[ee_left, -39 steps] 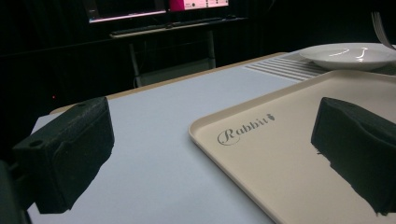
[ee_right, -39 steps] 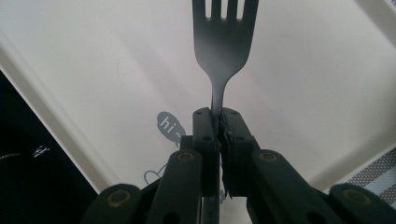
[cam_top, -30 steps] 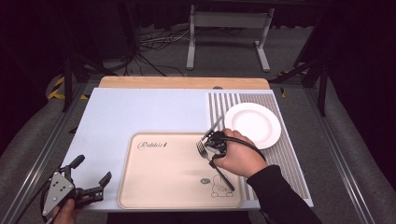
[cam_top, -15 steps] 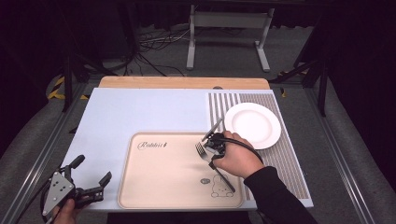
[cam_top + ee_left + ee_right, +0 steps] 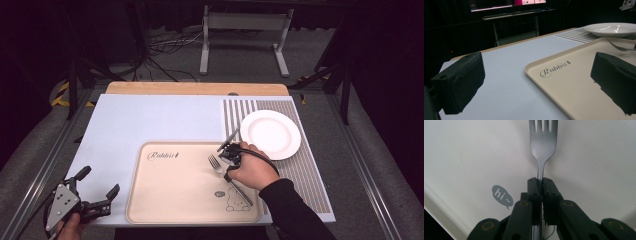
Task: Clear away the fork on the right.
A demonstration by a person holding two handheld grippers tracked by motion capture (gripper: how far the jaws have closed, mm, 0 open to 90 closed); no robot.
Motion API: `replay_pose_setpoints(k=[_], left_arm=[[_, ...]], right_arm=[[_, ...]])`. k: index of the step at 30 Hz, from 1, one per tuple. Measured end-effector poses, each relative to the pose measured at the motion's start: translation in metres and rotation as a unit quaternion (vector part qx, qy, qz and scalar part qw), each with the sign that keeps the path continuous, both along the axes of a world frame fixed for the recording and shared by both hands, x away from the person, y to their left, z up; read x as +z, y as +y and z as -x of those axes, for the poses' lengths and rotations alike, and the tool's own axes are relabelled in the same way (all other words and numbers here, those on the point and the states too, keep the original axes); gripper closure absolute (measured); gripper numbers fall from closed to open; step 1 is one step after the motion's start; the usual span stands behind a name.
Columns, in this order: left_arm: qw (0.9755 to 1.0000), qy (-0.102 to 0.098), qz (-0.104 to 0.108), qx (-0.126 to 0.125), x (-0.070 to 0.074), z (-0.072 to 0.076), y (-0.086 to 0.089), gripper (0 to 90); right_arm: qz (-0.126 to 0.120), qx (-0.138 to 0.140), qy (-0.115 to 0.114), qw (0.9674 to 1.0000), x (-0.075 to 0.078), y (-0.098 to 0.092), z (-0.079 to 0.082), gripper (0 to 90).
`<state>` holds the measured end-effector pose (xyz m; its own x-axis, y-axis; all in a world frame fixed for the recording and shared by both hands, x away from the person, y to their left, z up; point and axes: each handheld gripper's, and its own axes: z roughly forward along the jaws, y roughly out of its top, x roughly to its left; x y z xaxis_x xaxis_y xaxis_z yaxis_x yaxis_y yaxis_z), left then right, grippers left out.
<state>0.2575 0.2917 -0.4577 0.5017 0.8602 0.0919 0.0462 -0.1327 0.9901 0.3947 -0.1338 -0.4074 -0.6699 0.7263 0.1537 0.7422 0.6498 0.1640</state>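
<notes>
The right gripper (image 5: 226, 161) has its jaws pinched on the neck of a metal fork (image 5: 543, 143), just below the tines. In the right gripper view the two black jaws meet tight around the thin handle, and the tines point away from the camera over the pale surface of the tray (image 5: 469, 157), close to a small grey "hi" speech bubble (image 5: 501, 196) printed there. In the high view the fork (image 5: 215, 162) sits over the right part of the beige tray (image 5: 170, 200), tines toward the far left, its handle running back under the person's right hand (image 5: 252, 170). Whether the fork rests on the tray or hangs just above it cannot be told.

A white plate (image 5: 270, 134) stands just beyond the tray's far right corner, on a striped mat (image 5: 305, 170).

The left gripper (image 5: 97, 192) hangs at the near left edge of the tabletop (image 5: 150, 120), well apart from the fork, its jaws spread wide with nothing between them.
</notes>
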Motion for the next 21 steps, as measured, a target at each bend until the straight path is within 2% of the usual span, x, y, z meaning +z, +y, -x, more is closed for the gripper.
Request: replay_pose_setpoints(k=[21], left_arm=[[1.0000,0.001,0.000,-0.001,0.0000,0.0000,-0.0001,0.0]], right_arm=[[0.006,-0.003,0.008,0.9999,-0.0057,-0.0001,-0.0009,85.1]])
